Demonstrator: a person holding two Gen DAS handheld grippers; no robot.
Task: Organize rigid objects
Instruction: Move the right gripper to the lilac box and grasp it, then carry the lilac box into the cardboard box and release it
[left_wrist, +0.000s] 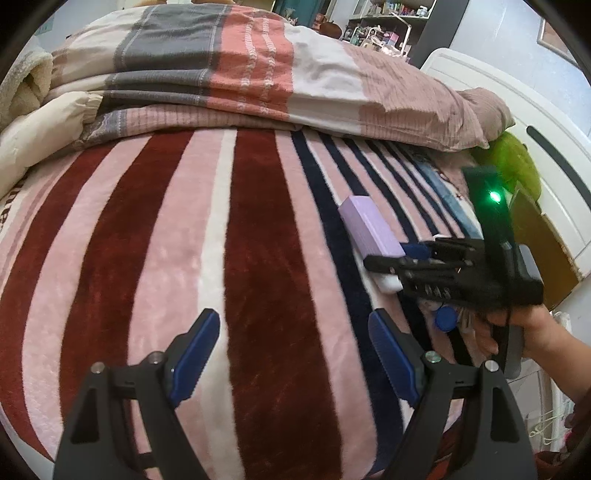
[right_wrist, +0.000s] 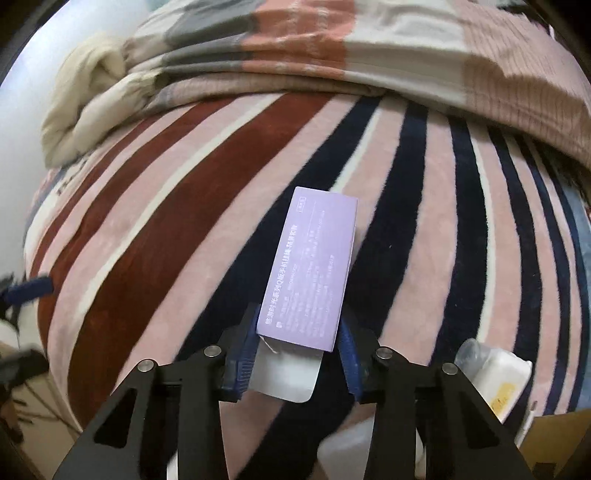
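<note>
A lilac box (right_wrist: 314, 266) with printed text lies on the striped blanket (right_wrist: 166, 229); a white tab sticks out of its near end. My right gripper (right_wrist: 299, 332) has its blue pads on both sides of the box's near end, shut on it. In the left wrist view the same box (left_wrist: 369, 229) lies at the right, with the right gripper (left_wrist: 413, 258) at its near end. My left gripper (left_wrist: 291, 350) is open and empty above the blanket (left_wrist: 184, 258), left of the box.
A folded quilt (left_wrist: 240, 74) lies across the far side of the bed. A white packet (right_wrist: 495, 376) lies near my right gripper. A green item (left_wrist: 517, 162) and a brown carton (left_wrist: 543, 251) sit by the white bed frame (left_wrist: 554, 147).
</note>
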